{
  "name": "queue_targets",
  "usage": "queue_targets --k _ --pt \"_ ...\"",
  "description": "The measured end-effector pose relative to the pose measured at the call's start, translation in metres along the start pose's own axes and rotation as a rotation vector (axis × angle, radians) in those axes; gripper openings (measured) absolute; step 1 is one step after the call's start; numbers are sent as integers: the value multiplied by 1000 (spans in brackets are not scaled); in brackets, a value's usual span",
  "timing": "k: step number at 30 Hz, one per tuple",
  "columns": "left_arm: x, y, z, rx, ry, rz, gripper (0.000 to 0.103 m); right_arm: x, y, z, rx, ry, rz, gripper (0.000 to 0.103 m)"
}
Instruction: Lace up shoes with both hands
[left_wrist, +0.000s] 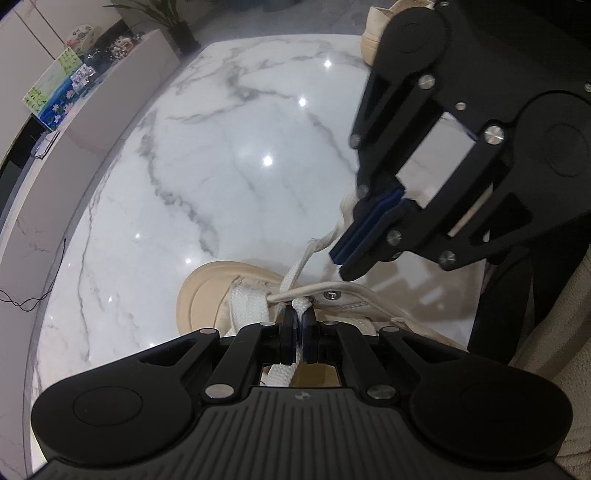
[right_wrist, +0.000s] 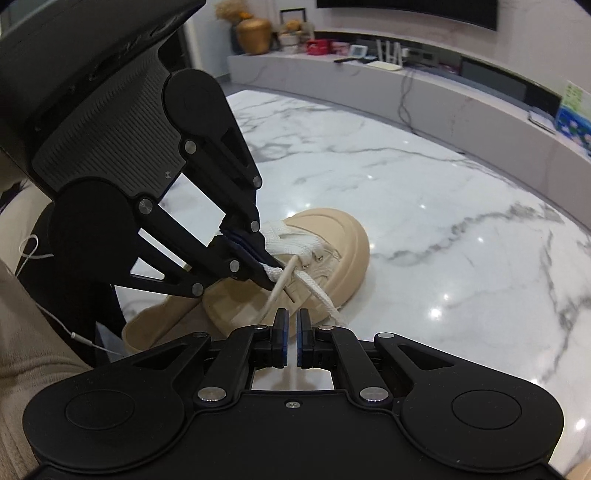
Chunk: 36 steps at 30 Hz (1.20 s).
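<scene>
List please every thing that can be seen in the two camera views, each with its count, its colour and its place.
shoe: one, beige, on its sole near the table's front edge
lace: one, white, threaded through the shoe's eyelets, a loose end lying over the shoe's side
second shoe: one, beige, far edge of the table, partly hidden
table: one, white marble with grey veins
vase: one, golden, on the shelf behind
painting: one, blue and green, on the side shelf
sleeve: one, beige, left edge of the right wrist view
left gripper: one, black, fingers closed on the lace
right gripper: one, black, fingers shut, nothing between them
</scene>
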<state>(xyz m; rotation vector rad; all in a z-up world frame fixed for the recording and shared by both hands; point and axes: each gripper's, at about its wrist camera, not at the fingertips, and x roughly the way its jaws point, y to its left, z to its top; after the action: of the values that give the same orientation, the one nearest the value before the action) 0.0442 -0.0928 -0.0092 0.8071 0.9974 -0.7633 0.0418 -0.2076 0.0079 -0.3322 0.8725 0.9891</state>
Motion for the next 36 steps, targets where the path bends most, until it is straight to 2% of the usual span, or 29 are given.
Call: queue_targets --k 14,21,25,27,29,31,36 --pt "6 2 -2 30 30 -16 1 20 -4 15 -308 67 92 5" --pt "6 2 -2 20 22 -17 1 28 -5 21 -382 81 132 6" --pt "6 2 -3 13 17 -13 2 29 -2 21 -398 84 129 2" --pt "4 2 -3 4 12 -9 6 28 -2 21 -396 84 122 1" --pt "-1 1 -4 -11 2 -5 16 26 -1 20 -389 80 114 1" --pt "-9 -1 -7 -32 -19 9 21 25 0 20 -386 84 107 1" --pt "-27 -2 -18 -116 -55 52 24 21 2 19 -393 121 65 1"
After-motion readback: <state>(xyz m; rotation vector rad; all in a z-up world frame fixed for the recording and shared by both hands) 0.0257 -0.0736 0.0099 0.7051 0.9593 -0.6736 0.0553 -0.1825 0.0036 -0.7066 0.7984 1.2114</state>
